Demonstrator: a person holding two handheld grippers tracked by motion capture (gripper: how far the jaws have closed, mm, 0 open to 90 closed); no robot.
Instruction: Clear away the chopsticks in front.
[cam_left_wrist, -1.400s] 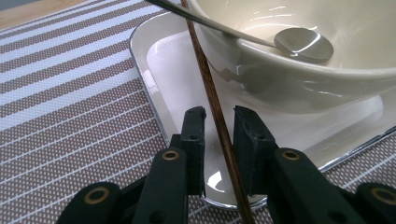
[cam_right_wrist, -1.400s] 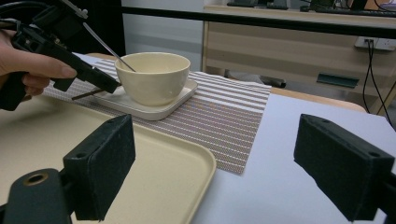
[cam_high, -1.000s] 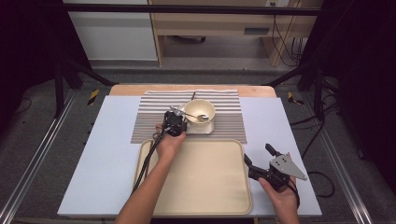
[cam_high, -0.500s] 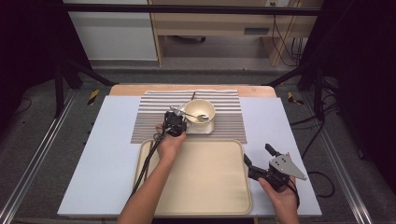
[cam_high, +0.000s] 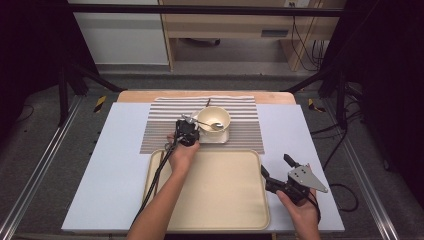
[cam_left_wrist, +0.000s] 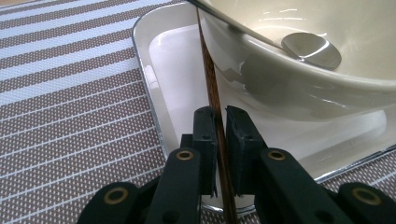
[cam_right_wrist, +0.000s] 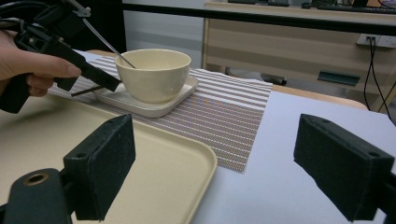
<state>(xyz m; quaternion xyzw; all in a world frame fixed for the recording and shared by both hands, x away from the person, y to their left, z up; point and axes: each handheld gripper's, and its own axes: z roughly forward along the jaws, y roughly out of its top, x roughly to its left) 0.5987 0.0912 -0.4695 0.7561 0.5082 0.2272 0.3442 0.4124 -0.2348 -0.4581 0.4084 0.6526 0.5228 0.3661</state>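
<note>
A cream bowl (cam_high: 214, 119) with a metal spoon (cam_left_wrist: 312, 50) in it stands on a white square plate (cam_high: 222, 137), on a striped placemat (cam_high: 165, 135). A thin brown chopstick (cam_left_wrist: 210, 74) lies along the plate beside the bowl. My left gripper (cam_left_wrist: 221, 126) is at the plate's left edge (cam_high: 196, 131). Its jaws have just been closing, and the pads now press on the chopstick between them. My right gripper (cam_high: 276, 165) rests wide open at the right edge of the beige tray (cam_high: 220, 190), with nothing between its jaws (cam_right_wrist: 215, 172).
The tray lies in front of the placemat, near the table's front edge. A pale blue mat (cam_high: 115, 170) covers the table under both. Beyond the table's far edge are a wooden cabinet (cam_high: 230, 25) and dark stand legs.
</note>
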